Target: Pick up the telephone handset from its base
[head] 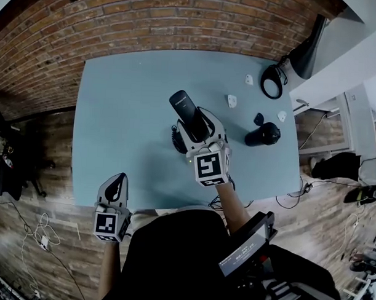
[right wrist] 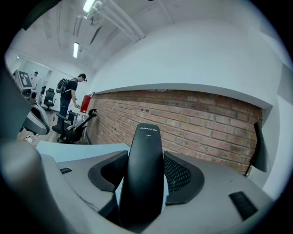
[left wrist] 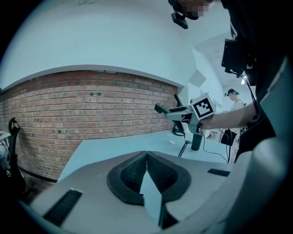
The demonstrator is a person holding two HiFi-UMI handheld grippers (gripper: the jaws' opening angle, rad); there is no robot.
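The left hand-held gripper [head: 118,184] is idling at the near edge of the table [head: 128,101], its jaws pressed together on nothing, probably parked aside because one gripper is enough here; the right hand-held gripper [head: 195,127] is clamping the black handset [head: 182,104] across its lower body, likely for a steady hold, with the upper end poking out beyond the jaws; the handset is sitting raised above the table's middle, its coiled cord [head: 174,139] dangling below; the lift is looking done.
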